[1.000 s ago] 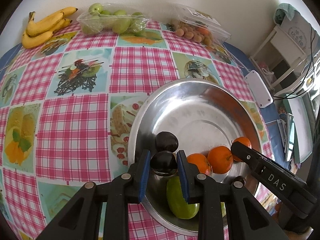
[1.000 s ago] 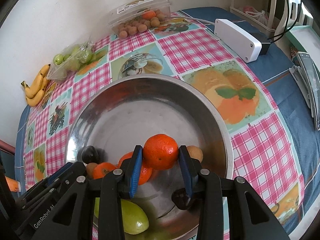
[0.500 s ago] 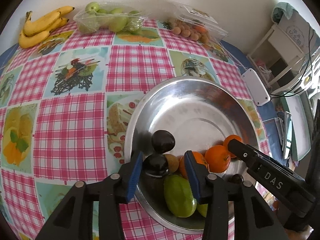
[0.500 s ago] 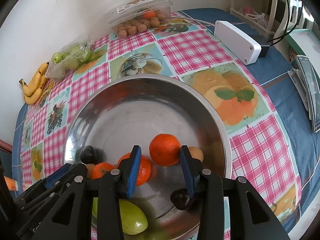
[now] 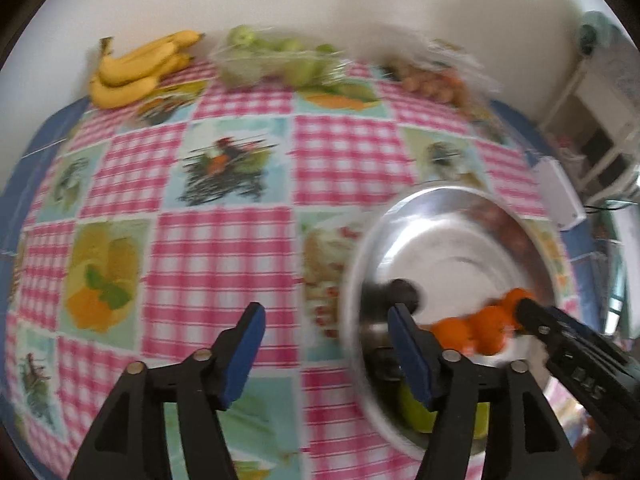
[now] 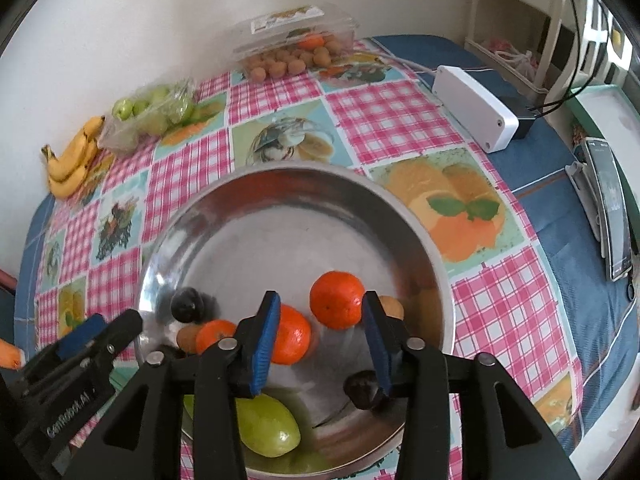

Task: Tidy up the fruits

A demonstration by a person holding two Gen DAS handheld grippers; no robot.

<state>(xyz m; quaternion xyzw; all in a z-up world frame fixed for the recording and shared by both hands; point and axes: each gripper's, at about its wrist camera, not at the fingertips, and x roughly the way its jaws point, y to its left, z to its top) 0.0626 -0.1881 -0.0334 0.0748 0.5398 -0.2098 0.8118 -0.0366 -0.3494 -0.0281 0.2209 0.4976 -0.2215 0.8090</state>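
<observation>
the green mango (image 6: 266,424) lies on its side at the near edge of the steel bowl (image 6: 416,216), long axis running from lower right up toward the left, partly under the right gripper's arm. smooth, waxy skin, oval shape. above it three tangerines: one round and pebbly (image 6: 337,299) sitting free, a second (image 6: 291,334) beside the left blue pad, a smaller one (image 6: 214,334) further left. a dark glossy plum (image 6: 187,305) rests by the left wall of the bowl, another dark fruit (image 6: 362,390) near the front rim, and a small brown fruit (image 6: 392,307) peeks out behind the right pad.

right gripper (image 6: 320,328) has just been spreading, its blue pads apart and clear of the tangerine that sits just ahead of them, nothing clamped.

left gripper (image 5: 324,338) has just been widening too, jaws well apart over the checked pink plastic tablecloth (image 5: 224,264), one pad over the bowl's rim; the view is blurred, but nothing seems to lie between the pads.

along the wall: curved yellow bananas (image 6: 74,158), a clear bag of green fruit (image 6: 154,114), a clear plastic box of small brown fruit (image 6: 294,46).
</observation>
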